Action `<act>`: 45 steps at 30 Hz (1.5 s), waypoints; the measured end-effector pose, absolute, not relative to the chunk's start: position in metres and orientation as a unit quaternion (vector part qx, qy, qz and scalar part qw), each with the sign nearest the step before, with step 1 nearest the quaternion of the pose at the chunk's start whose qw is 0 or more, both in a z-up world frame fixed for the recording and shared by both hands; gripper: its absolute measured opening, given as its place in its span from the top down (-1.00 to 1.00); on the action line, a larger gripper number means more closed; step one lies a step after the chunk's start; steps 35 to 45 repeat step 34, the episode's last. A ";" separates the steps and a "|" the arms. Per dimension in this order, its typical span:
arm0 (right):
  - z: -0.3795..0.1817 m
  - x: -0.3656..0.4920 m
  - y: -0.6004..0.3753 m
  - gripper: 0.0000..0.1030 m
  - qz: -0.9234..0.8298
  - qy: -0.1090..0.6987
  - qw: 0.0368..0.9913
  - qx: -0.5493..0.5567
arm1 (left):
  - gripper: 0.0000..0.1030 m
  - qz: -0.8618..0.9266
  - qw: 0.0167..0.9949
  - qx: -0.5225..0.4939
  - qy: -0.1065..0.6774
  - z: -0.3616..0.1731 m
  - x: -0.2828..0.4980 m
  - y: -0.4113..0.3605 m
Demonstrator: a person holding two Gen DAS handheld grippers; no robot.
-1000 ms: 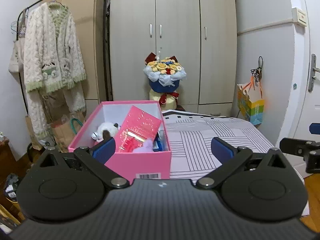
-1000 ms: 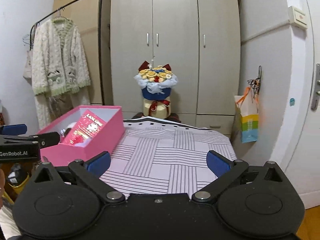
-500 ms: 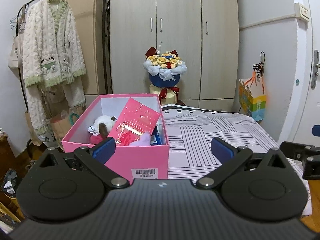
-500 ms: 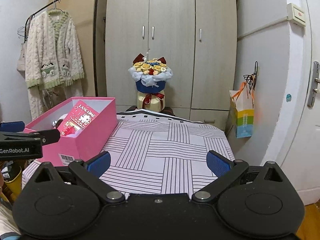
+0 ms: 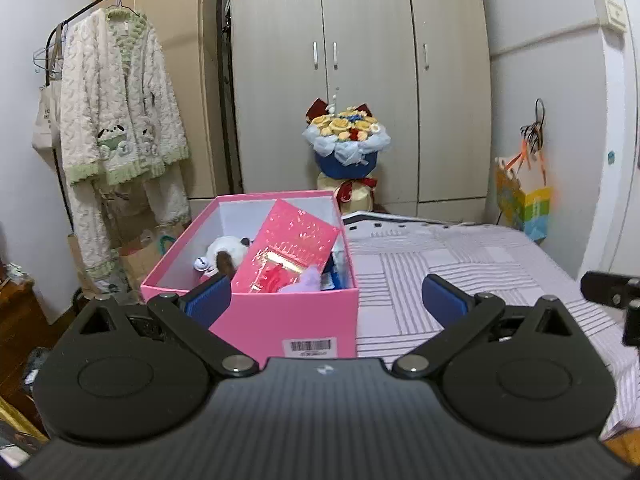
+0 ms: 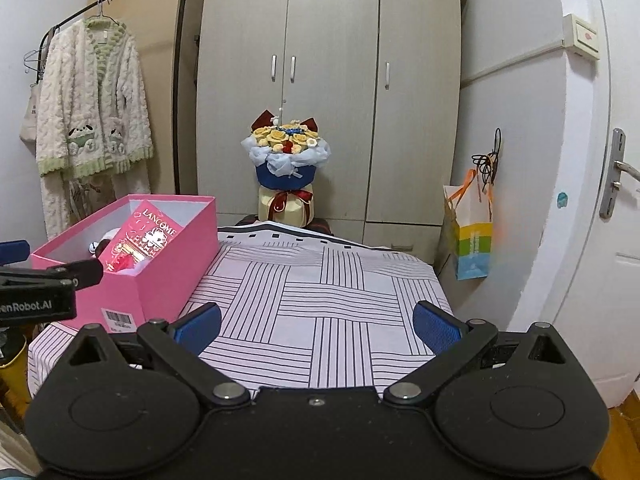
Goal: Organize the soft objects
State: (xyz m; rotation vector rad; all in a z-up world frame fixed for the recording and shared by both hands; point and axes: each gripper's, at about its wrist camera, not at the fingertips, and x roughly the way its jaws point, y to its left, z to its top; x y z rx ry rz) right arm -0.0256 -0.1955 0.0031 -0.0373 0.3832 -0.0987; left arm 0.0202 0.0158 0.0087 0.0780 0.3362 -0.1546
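A pink box (image 5: 256, 316) (image 6: 168, 264) stands on the left part of the striped bed cover (image 5: 460, 272) (image 6: 320, 300). Inside it lie a white panda plush (image 5: 224, 254), a red gift bag (image 5: 292, 252) (image 6: 140, 240) and a lilac soft toy (image 5: 306, 278). My left gripper (image 5: 326, 298) is open in front of the box, with nothing between its blue pads. My right gripper (image 6: 316, 324) is open over the bare bed cover, right of the box. The left gripper's side (image 6: 40, 288) shows at the left edge of the right wrist view.
A flower bouquet (image 5: 346, 148) (image 6: 286, 168) stands past the bed in front of a wardrobe (image 5: 360, 80). A fluffy white cardigan (image 5: 116, 108) hangs on a rack at left. A colourful paper bag (image 6: 472, 236) hangs on the right wall, beside a door (image 6: 600, 220).
Both grippers have pulled back and tilted a little, so the box and bed sit lower and farther in view. Both stay open and nothing was picked up.
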 end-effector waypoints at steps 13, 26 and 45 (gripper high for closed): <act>0.003 -0.029 -0.193 -1.00 -0.057 0.189 0.980 -0.016 | -1.00 -0.080 0.981 0.033 0.176 0.011 0.020 0.018; 0.000 -0.026 -0.195 -1.00 -0.059 0.197 0.978 -0.019 | -1.00 -0.075 0.981 0.029 0.176 0.014 0.017 0.017; 0.001 -0.026 -0.196 -1.00 -0.061 0.197 0.978 -0.017 | -1.00 -0.073 0.982 0.026 0.173 0.014 0.015 0.019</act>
